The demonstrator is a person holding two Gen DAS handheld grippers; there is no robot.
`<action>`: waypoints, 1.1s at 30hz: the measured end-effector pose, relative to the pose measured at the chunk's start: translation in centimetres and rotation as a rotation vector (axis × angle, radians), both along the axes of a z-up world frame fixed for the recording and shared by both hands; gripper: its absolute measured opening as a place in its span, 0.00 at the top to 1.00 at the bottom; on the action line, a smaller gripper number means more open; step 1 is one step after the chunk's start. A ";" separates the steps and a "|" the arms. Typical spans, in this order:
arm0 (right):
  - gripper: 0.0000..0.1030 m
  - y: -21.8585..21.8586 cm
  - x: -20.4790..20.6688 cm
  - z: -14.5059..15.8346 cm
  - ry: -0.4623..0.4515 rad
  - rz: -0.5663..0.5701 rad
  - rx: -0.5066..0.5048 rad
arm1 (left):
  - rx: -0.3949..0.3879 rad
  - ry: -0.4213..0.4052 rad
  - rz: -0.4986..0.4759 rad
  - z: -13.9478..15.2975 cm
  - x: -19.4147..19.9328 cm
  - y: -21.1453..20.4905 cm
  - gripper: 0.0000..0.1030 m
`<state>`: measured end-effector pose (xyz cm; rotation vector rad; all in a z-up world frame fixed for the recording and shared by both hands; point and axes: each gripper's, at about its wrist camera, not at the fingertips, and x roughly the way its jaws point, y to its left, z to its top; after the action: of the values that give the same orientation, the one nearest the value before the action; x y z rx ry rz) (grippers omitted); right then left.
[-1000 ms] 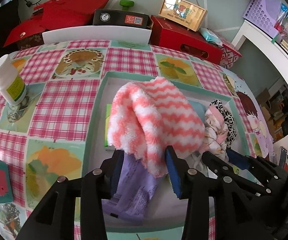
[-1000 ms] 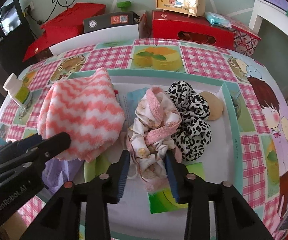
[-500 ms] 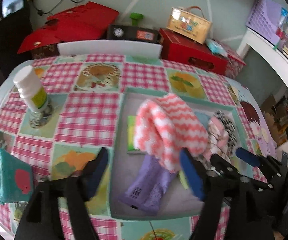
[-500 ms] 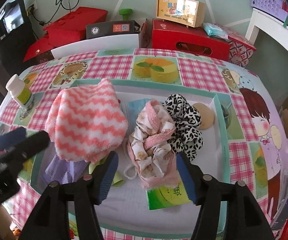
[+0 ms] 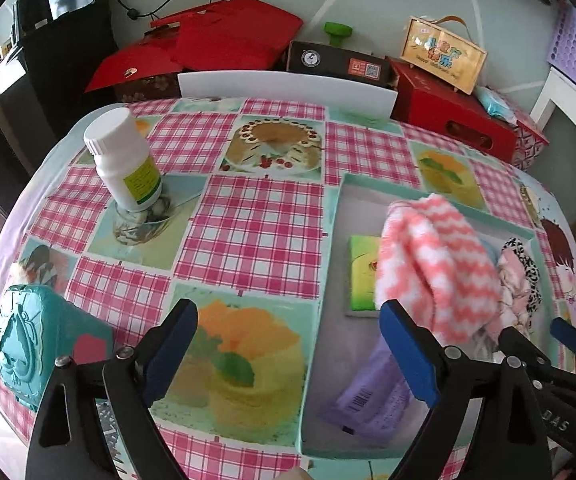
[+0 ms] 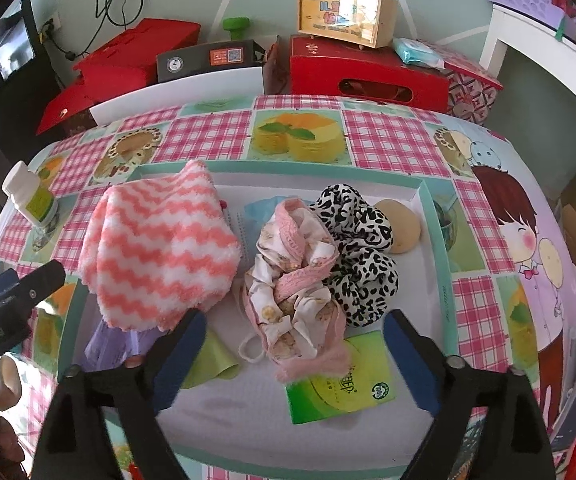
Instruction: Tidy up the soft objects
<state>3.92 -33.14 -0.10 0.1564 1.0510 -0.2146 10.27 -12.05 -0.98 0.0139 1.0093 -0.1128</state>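
A shallow tray with a teal rim (image 6: 433, 216) (image 5: 329, 216) lies on the table. In it lie a pink-and-white zigzag fleece cloth (image 6: 160, 248) (image 5: 435, 264), a bundled pink patterned cloth (image 6: 299, 276), a leopard-print cloth (image 6: 363, 248) and a tan puff (image 6: 403, 226). My left gripper (image 5: 288, 356) is open and empty, above the table left of the tray. My right gripper (image 6: 293, 356) is open and empty, just in front of the pink bundle.
A purple packet (image 5: 371, 400) and green packets (image 6: 339, 384) (image 5: 361, 276) also lie in the tray. A white bottle (image 5: 126, 160) and a teal box (image 5: 28, 340) stand at the left. Red boxes (image 6: 367, 76) and a white board (image 5: 288, 88) stand behind the table.
Both grippers have opened, letting go of the zigzag cloth and the pink bundle, and drawn back. The left gripper has swung to the left, off the tray.
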 end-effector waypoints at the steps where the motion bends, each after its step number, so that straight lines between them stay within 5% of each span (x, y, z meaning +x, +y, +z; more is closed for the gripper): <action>1: 0.00 0.0 0.0 0.0 -0.001 -0.003 0.003 | 0.005 0.002 0.004 -0.1 0.1 0.1 0.10; 8: 0.00 -0.6 0.0 -0.3 0.011 -0.041 0.005 | 0.084 0.000 0.012 -0.7 0.2 0.0 0.10; 33: 0.00 1.3 -2.1 2.1 -0.042 -0.023 0.003 | 0.126 -0.036 0.016 0.3 -3.7 2.2 0.10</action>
<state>1.83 -31.83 2.04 0.1750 1.0087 -0.2294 6.52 -9.81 -0.73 0.1222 0.9789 -0.0338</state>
